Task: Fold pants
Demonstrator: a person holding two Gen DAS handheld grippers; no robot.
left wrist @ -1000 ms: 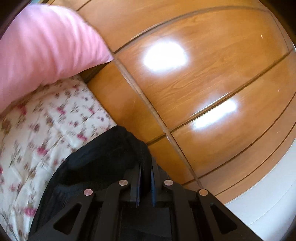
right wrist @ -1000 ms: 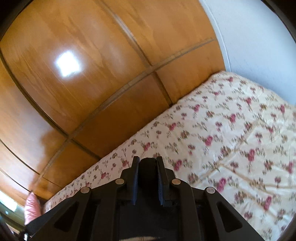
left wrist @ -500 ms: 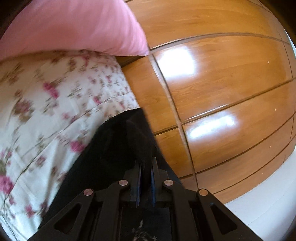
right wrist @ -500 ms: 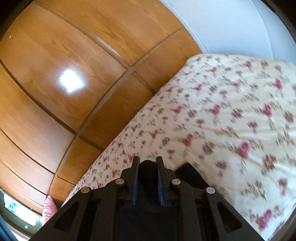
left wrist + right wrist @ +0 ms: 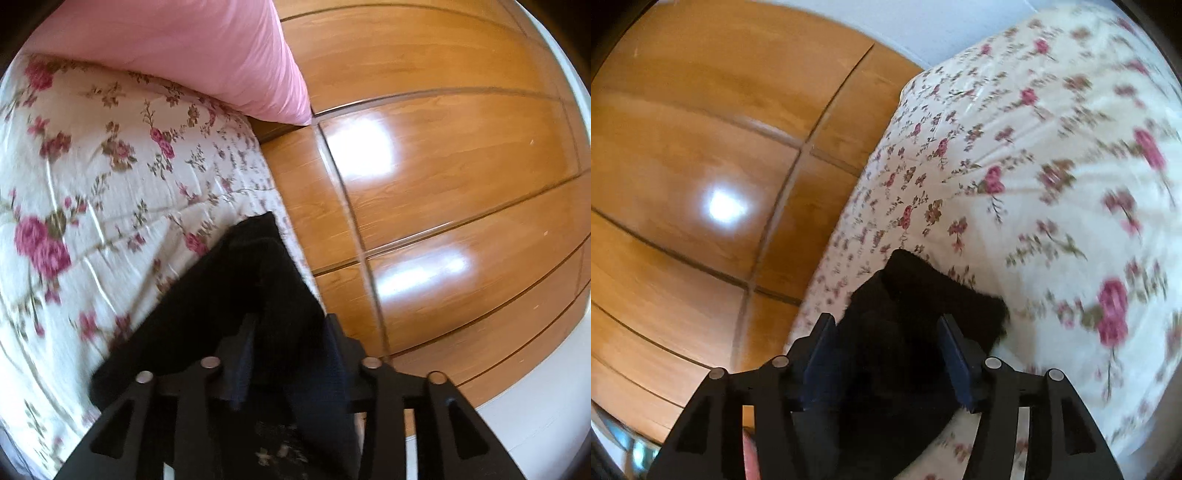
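The black pants (image 5: 236, 295) lie on the floral bedspread (image 5: 92, 177) next to the wooden wardrobe. My left gripper (image 5: 291, 332) stands open, its fingers apart with a fold of the black cloth between them. In the right wrist view my right gripper (image 5: 886, 332) is also open, its blue-padded fingers (image 5: 955, 354) spread wide around another bunch of the pants (image 5: 916, 295). The cloth rests loose between both pairs of fingers.
A pink pillow (image 5: 177, 48) lies at the head of the bed. Glossy wooden wardrobe doors (image 5: 443, 184) run close along the bed's side. The floral bedspread (image 5: 1052, 166) stretches to the right. A white wall (image 5: 923, 22) stands behind.
Both grippers were shut on the black pants and have opened. Both have tilted down toward the bed, and the cloth now lies lower on the bedspread.
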